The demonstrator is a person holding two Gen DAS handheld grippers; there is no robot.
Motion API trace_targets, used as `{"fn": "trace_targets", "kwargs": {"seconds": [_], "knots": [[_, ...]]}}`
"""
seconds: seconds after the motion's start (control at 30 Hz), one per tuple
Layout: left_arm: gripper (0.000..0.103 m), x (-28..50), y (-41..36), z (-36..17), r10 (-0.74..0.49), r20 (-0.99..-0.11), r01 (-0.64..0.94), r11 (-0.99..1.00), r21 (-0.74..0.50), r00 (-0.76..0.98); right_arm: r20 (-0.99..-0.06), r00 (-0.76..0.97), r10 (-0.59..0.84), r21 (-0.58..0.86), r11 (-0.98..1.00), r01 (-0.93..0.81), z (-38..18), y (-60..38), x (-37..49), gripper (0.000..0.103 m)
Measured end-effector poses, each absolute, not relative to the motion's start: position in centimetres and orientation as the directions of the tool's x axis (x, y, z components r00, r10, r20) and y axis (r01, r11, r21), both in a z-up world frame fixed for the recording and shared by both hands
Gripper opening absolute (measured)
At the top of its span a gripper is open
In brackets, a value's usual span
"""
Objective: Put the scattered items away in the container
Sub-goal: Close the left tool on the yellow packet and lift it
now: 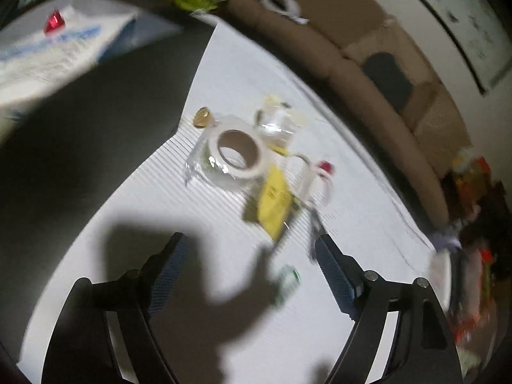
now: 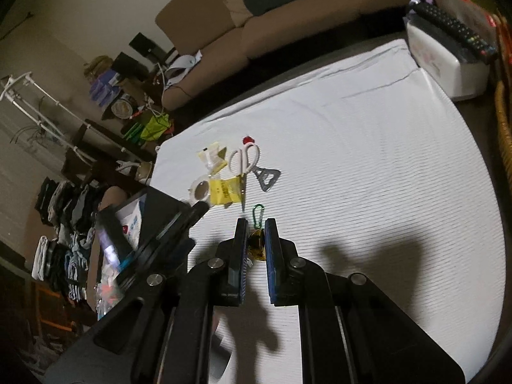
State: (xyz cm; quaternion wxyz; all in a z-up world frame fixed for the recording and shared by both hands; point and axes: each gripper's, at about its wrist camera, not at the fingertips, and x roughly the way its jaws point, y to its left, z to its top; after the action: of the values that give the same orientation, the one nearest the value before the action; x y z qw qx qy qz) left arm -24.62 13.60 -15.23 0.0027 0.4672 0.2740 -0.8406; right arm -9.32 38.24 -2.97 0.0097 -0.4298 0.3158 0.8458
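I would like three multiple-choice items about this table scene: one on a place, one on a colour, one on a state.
1. The green carabiner lies: A) on the white cloth before the right gripper; B) in the container; C) on the sofa.
2. The scissors handles are: A) red; B) white; C) black.
3. The left gripper is: A) shut on the tape roll; B) shut on the scissors; C) open, empty.
Answers: 1 A, it lies just ahead of the fingers; 2 B, both loops are white; 3 C, its fingers stand wide apart, gripping nothing.

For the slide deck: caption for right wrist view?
Right gripper shut on a gold trinket above white cloth.
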Motion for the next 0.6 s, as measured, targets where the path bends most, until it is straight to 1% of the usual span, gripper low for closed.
{"fn": "trace_targets", "kwargs": {"seconds": [0.1, 0.2, 0.23, 0.27, 0.3, 0.33, 0.37, 0.43, 0.5, 0.6], "knots": [[0.084, -27.6, 14.9, -17.0, 0.233, -0.796, 0.228, -0.88, -0.417, -0.559, -0.75, -0.613, -0.247, 0.515, -0.8, -0.307, -3.8, 38.9, -10.2, 0.01], [0.08, -29.2, 16.3, -17.6, 0.189, -0.787, 0.172, -0.921, -0.349, -0.587, -0.777, -0.593, -0.213, 0.473, -0.819, -0.324, -3.9, 39.2, -11.1, 0.01], [0.065, -29.4, 16.3, -17.7, 0.186, -0.781, 0.177, -0.919, -0.353, -0.596, -0.779, -0.592, -0.207, 0.463, -0.827, -0.321, -3.7, 39.2, -11.4, 0.01], [0.018, -29.5, 16.2, -17.7, 0.207, -0.763, 0.172, -0.907, -0.384, -0.613, -0.778, -0.593, -0.206, 0.46, -0.831, -0.314, -3.7, 39.1, -11.7, 0.01], [0.018, -29.7, 16.1, -17.8, 0.261, -0.751, 0.151, -0.889, -0.432, -0.607, -0.777, -0.594, -0.209, 0.461, -0.831, -0.311, -3.6, 39.0, -11.8, 0.01], [0.014, -29.7, 16.3, -17.7, 0.276, -0.752, 0.14, -0.889, -0.437, -0.598, -0.776, -0.594, -0.213, 0.464, -0.831, -0.308, -3.6, 38.9, -12.0, 0.01], [0.011, -29.6, 16.5, -17.1, 0.262, -0.756, 0.126, -0.902, -0.413, -0.6, -0.775, -0.592, -0.221, 0.468, -0.831, -0.302, -3.7, 38.7, -12.2, 0.01], [0.009, -29.1, 16.7, -15.7, 0.256, -0.755, 0.095, -0.917, -0.387, -0.604, -0.765, -0.592, -0.254, 0.49, -0.826, -0.278, -3.9, 38.2, -12.6, 0.01], [0.009, -28.2, 16.4, -13.6, 0.261, -0.743, 0.074, -0.92, -0.384, -0.616, -0.745, -0.599, -0.293, 0.524, -0.813, -0.255, -4.0, 37.8, -12.7, 0.01], [0.008, -26.5, 15.0, -9.4, 0.268, -0.722, 0.046, -0.922, -0.384, -0.638, -0.729, -0.609, -0.312, 0.544, -0.804, -0.24, -3.8, 37.4, -12.4, 0.01]]}}
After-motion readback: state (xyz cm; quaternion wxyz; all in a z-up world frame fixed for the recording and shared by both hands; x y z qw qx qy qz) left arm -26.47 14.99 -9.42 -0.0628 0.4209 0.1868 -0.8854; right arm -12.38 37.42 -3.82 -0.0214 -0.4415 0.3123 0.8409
